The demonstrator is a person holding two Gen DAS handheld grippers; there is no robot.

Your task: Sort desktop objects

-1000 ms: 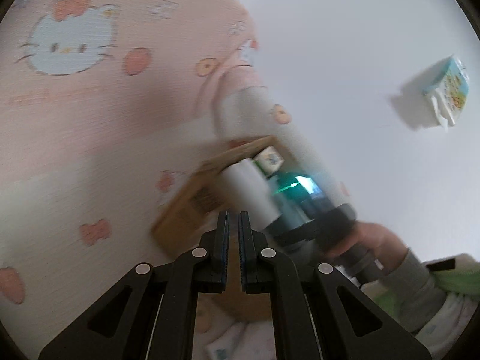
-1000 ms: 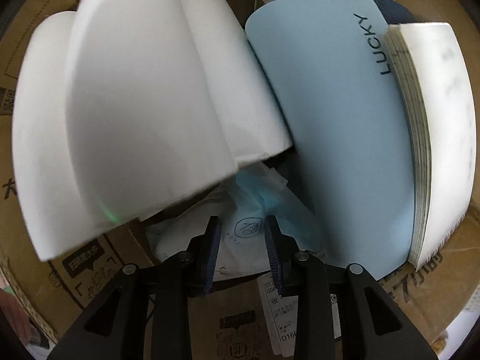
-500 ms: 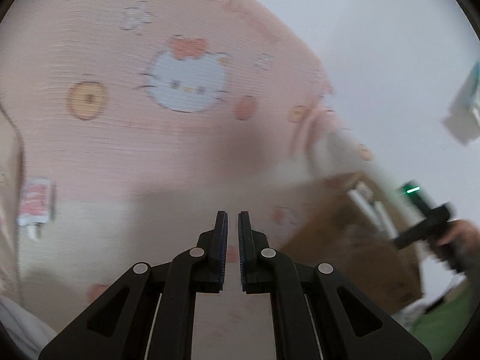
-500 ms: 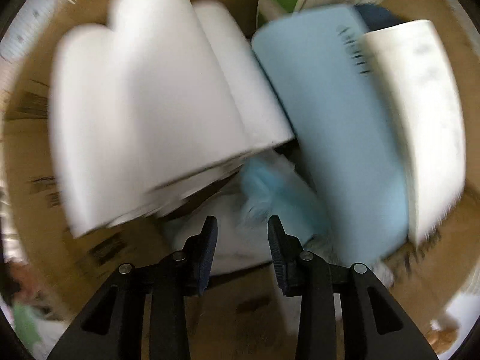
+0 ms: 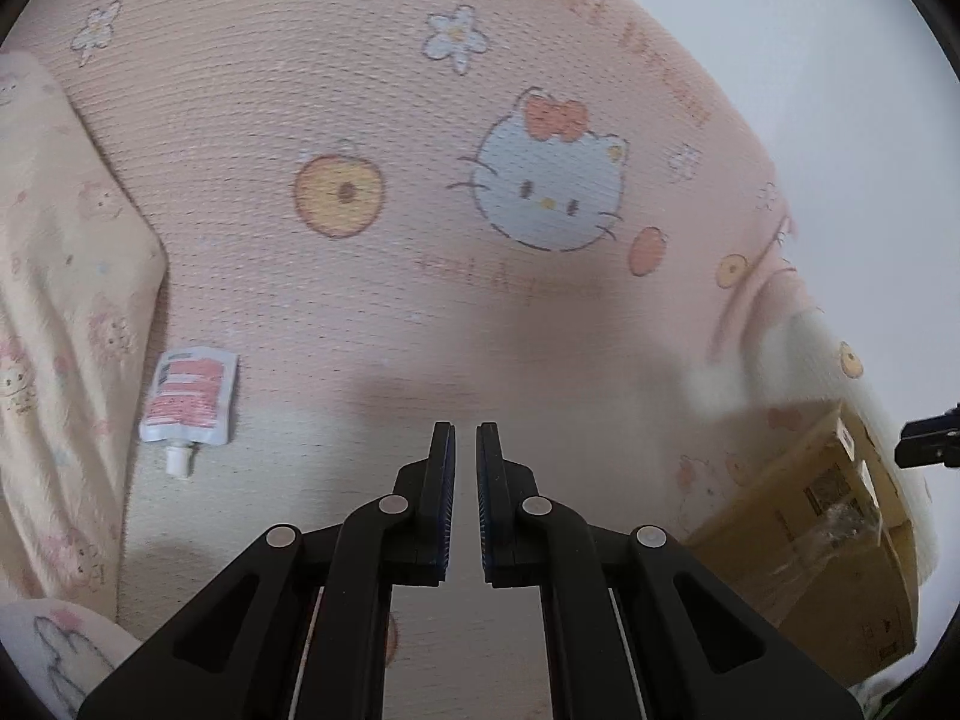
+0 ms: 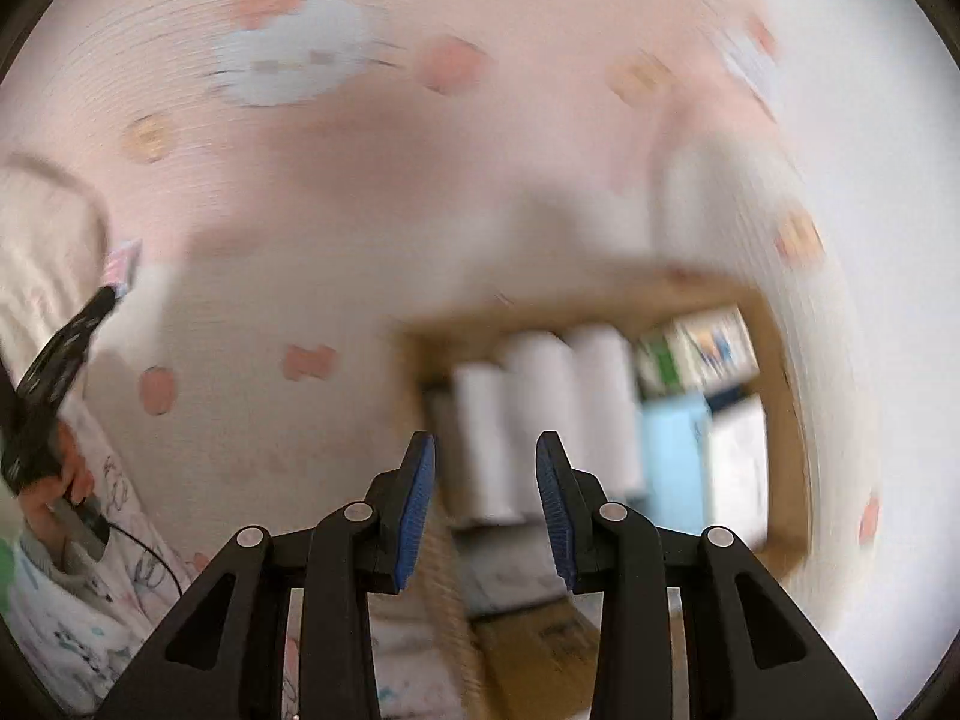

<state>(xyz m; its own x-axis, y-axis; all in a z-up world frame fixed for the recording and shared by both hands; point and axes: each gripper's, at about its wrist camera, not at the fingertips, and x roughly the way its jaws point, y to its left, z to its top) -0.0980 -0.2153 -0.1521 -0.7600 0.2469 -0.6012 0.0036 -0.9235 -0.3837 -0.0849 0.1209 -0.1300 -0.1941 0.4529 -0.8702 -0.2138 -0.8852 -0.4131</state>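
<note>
Left tool (image 5: 465,468) pressed together, empty, over pink cartoon-print bedsheet (image 5: 372,138); spouted pouch (image 5: 189,399) lying at its ten o'clock; cardboard box (image 5: 828,552) at three o'clock; right tool (image 6: 485,480) spread, empty, jaws lately opening; box (image 6: 780,396) beyond it holding white rolls (image 6: 540,414), blue notebook (image 6: 675,462)

The left gripper (image 5: 465,450) hangs with its jaws closed and empty above a pink cartoon-cat mat (image 5: 372,120). A red-and-white spouted pouch (image 5: 189,399) lies on the mat at left. A cardboard box (image 5: 828,546) sits at right.
</note>
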